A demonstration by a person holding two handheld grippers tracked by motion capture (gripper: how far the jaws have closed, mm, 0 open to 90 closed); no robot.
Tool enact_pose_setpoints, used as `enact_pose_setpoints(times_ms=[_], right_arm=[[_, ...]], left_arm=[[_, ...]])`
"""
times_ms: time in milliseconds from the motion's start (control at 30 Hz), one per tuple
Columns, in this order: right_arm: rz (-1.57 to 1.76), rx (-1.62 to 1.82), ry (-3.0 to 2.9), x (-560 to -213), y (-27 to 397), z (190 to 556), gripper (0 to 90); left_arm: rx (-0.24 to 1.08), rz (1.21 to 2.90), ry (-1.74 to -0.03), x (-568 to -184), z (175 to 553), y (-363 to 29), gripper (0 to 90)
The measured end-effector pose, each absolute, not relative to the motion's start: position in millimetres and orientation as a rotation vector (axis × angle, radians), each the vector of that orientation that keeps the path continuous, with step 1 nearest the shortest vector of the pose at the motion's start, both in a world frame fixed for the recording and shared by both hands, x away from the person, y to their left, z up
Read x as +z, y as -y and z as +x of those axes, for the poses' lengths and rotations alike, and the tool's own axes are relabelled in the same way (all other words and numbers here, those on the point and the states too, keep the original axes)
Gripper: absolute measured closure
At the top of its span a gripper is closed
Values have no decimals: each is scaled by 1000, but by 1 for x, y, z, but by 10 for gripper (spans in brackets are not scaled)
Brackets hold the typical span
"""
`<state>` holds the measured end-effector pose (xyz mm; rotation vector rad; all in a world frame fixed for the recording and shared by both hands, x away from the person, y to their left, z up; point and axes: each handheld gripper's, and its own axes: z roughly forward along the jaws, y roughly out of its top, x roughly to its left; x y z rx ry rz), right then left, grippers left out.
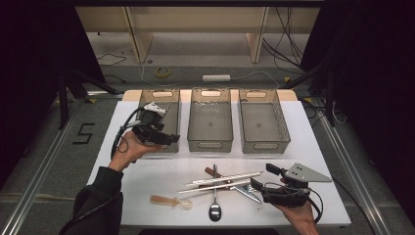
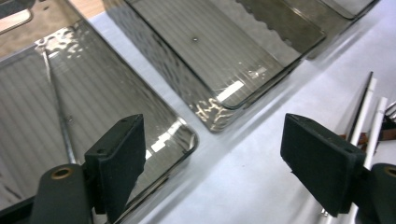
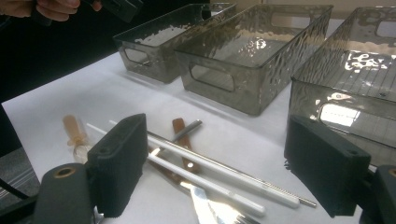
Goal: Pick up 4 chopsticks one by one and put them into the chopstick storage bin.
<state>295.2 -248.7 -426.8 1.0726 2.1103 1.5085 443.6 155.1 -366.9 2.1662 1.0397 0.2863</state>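
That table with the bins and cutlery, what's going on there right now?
A person is sorting utensils into three clear bins with a handheld gripper in each hand. The left gripper is over the left bin, jaws open with nothing between them; a thin metal utensil lies inside that bin. The right gripper, also open and holding nothing, sits beside the pile on the table: white chopsticks, a metal spoon, a clear plastic spoon and other cutlery. The middle bin and right bin look empty.

Open tongs [image 2: 212, 163] above left bin [image 2: 70, 93] holding a thin metal rod [image 2: 58, 107]
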Motion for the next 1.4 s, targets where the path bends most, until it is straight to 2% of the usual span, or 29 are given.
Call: enact_pose_setpoints(times_ms=[1033,1400], right_arm=[[1075,1512,-2117,-427,248,296,226],[1072,1511,-2119,-427,248,296,227]], left_arm=[[186,2372,-852,-387,421,-92,192],[148,2462,-776,-396,412,-71,210]])
